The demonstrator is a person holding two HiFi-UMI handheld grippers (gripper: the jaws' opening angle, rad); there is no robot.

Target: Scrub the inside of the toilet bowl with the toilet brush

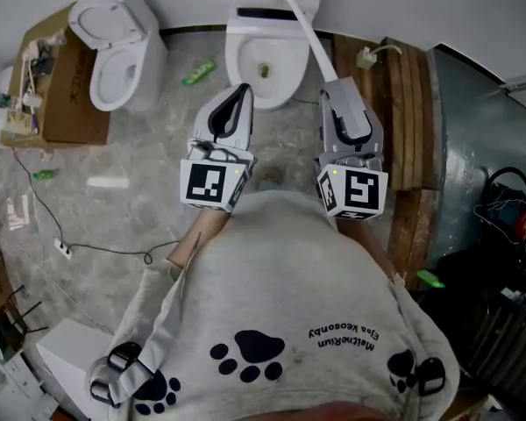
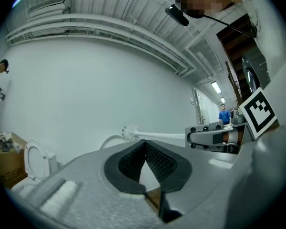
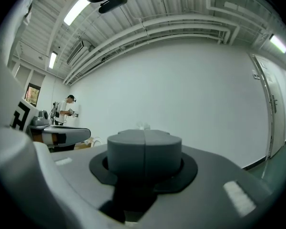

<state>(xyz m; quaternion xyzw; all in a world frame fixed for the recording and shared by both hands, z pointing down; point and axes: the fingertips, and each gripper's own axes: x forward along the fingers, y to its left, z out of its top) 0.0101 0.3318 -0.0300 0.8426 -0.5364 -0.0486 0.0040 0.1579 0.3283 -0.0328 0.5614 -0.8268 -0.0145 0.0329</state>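
From the head view, your right tool (image 1: 333, 86) has its jaws closed on the handle of the toilet brush (image 1: 307, 38). The white handle slants up and to the left from that tool, across the right side of the toilet (image 1: 244, 55). Its far end lies over the upper part of the toilet, beyond the bowl opening and not down inside it. Your left tool (image 1: 242, 90) hangs just left of the bowl's near rim and carries nothing. A second toilet (image 1: 136, 68) stands well to the left beside a cardboard box (image 1: 70, 95). Wooden planks (image 1: 408, 121) run along the right edge of the floor (image 1: 114, 209).

In the left gripper view, your left tool (image 2: 144, 143) is narrow: the ribbed pads meet at their tips with nothing between them. Past them the toilet brush (image 2: 157, 136) reaches leftward out of your right tool (image 2: 212, 136). The second toilet (image 2: 35, 160) sits low at the left.

In the right gripper view, your right tool (image 3: 144, 136) shows its jaws pressed flush together. Only a small white bit of the toilet brush (image 3: 143, 126) peeks above them. Your left tool (image 3: 62, 136) shows at the left edge.
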